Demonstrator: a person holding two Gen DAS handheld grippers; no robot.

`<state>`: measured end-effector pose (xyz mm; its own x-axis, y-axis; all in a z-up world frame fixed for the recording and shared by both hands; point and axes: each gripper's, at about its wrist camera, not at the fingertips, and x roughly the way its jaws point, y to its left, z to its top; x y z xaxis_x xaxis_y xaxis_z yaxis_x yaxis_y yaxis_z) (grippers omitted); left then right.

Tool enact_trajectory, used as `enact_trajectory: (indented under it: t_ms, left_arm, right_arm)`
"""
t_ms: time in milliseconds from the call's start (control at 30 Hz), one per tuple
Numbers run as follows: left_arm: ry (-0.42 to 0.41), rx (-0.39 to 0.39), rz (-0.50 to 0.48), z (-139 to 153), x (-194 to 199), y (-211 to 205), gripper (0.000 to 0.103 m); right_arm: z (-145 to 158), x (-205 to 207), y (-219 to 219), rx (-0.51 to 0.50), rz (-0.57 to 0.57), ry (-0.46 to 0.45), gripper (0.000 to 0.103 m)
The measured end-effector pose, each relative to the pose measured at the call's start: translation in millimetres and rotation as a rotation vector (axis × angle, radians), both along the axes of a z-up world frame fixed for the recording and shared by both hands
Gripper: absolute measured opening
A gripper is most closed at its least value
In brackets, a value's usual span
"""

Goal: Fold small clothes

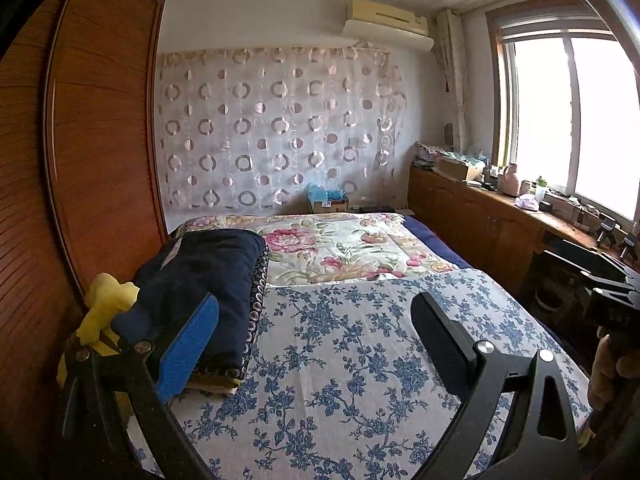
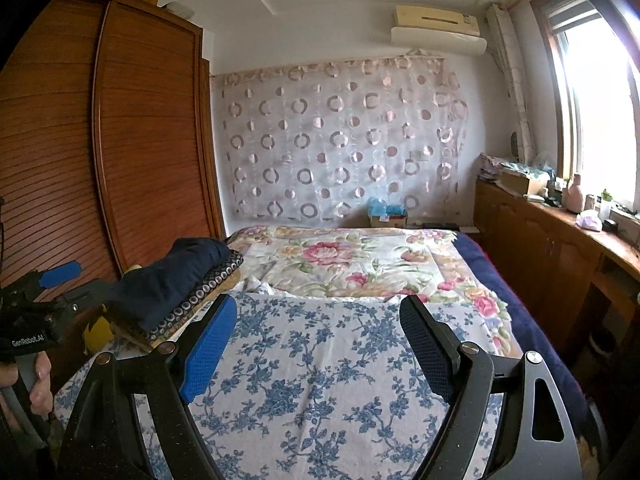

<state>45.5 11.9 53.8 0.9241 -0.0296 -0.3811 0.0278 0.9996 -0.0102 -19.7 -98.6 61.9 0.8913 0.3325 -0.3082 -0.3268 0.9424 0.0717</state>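
Note:
A stack of folded clothes, dark navy on top (image 1: 208,276) over a layer with a circle-pattern edge, lies at the left of the bed; it also shows in the right wrist view (image 2: 176,276). A yellow item (image 1: 106,304) sits beside the stack at the left. My left gripper (image 1: 316,322) is open and empty, held above the blue-and-white floral cloth (image 1: 352,360), with its left finger next to the stack. My right gripper (image 2: 318,330) is open and empty above the same cloth (image 2: 320,380). The left gripper's body (image 2: 36,312) shows at the left edge of the right wrist view.
A pink floral quilt (image 1: 344,240) covers the far half of the bed. A wooden wardrobe (image 1: 92,120) stands close on the left. A low wooden cabinet (image 1: 480,220) with clutter runs under the window on the right. A cardboard box (image 1: 328,202) sits by the curtained wall.

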Motion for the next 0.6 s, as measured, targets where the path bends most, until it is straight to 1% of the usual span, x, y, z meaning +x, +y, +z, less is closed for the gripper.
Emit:
enact_trajectory:
  t_ms: [600]
  left_arm:
    - [0.000,0.001,-0.002,0.3,-0.6,-0.1,0.097]
  right_arm:
    - [-0.1,5.6,-14.1,0.004,-0.003,-0.003,0.085]
